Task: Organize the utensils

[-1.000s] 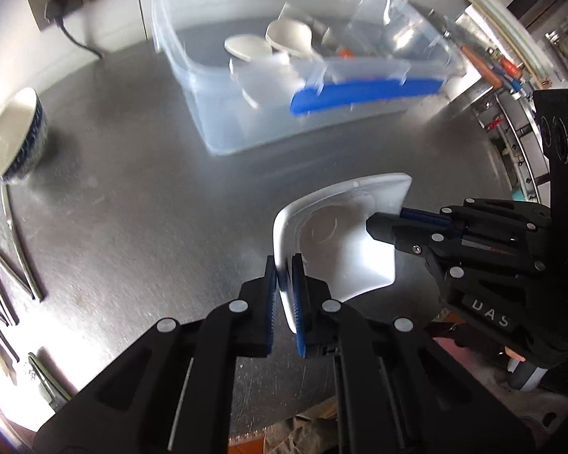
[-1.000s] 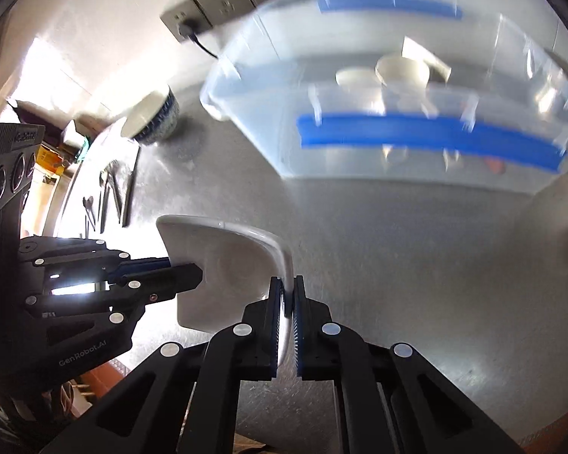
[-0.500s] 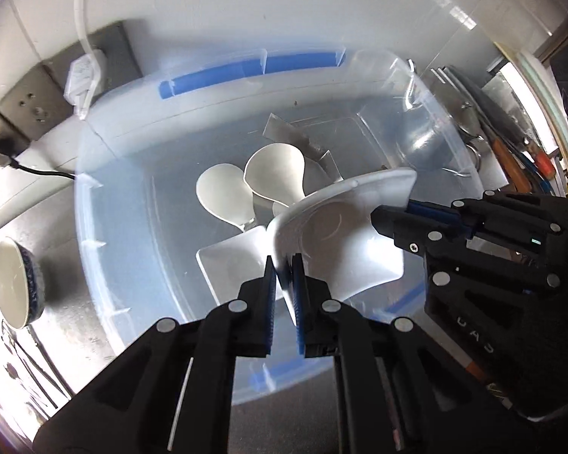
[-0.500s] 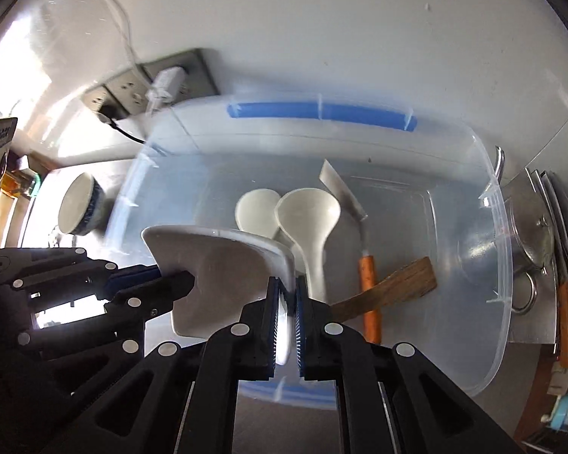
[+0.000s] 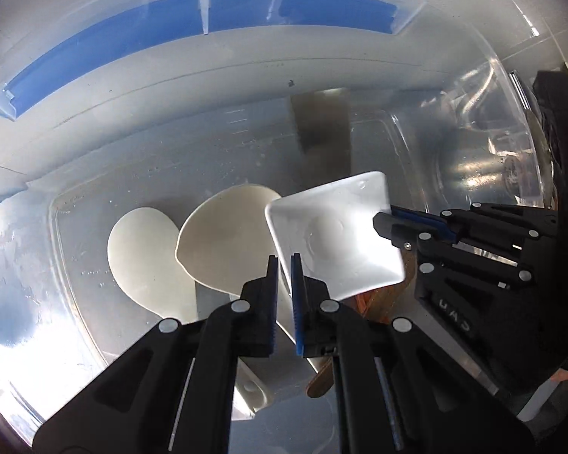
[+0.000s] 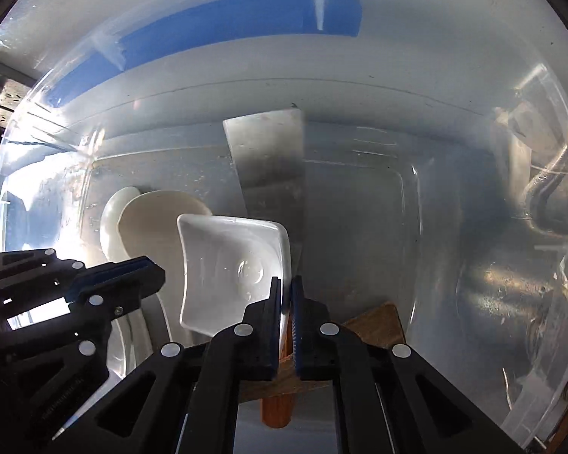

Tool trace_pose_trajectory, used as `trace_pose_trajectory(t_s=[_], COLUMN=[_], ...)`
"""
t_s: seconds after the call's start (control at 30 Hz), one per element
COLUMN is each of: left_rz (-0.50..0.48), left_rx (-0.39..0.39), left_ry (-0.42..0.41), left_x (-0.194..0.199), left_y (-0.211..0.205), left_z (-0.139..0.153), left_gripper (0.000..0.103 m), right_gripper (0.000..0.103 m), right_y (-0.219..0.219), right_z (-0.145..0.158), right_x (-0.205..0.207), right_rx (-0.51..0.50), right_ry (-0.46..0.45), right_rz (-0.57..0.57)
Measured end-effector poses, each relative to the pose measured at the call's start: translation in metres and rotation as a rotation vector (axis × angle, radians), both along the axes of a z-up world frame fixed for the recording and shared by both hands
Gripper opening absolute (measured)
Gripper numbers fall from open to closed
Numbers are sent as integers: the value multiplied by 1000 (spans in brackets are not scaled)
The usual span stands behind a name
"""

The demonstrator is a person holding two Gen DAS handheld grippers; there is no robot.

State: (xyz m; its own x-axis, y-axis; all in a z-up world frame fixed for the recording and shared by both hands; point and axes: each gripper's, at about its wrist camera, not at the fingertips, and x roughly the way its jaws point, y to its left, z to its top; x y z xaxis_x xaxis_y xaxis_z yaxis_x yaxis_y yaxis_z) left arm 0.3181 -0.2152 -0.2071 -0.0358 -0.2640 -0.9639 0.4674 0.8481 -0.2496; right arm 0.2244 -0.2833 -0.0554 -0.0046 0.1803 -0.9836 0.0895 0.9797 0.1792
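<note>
Both pairs of fingers are clamped on opposite rims of the square white dish (image 5: 333, 238): left gripper (image 5: 284, 265), right gripper (image 6: 287, 295). A second ago the dish hung over bare counter; now it's low inside the clear bin (image 5: 94, 121), above the white spoons (image 5: 223, 242) and spatula (image 6: 269, 166). Release looks next. Dish is glossy, shallow, tilted.

— What holds everything here?
— A clear plastic bin (image 5: 473, 87) with a blue strip along its rim.
— And on its floor?
— Two white ladles (image 5: 223, 234) side by side, a metal spatula (image 6: 269, 166) (orange handle), and a wooden piece (image 6: 378, 325) lying across it.
</note>
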Motion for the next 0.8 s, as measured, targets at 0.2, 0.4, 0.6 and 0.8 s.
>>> trace_pose_trajectory(t_s=[0.2,0.4,0.6,0.8], left_rz=[18,9,79,263], left_rx=[0,-5,4,-44], left_ry=[26,-66,-362,-708], left_x=[3,-14,-74,-172], left_y=[4,3,31,75], left_z=[-12,17,95,157], left_gripper=[6,6,6,95], right_gripper=[10,31,60,92], right_y=[-7,-22,-10,21], right_z=[0,52,162,225], right_x=[-1,-14,-90,-203], right_rx=[62,32,-55,-157], right_ry=[5,-128,-463,-812], right_rz=[-11,-35,-49,-101])
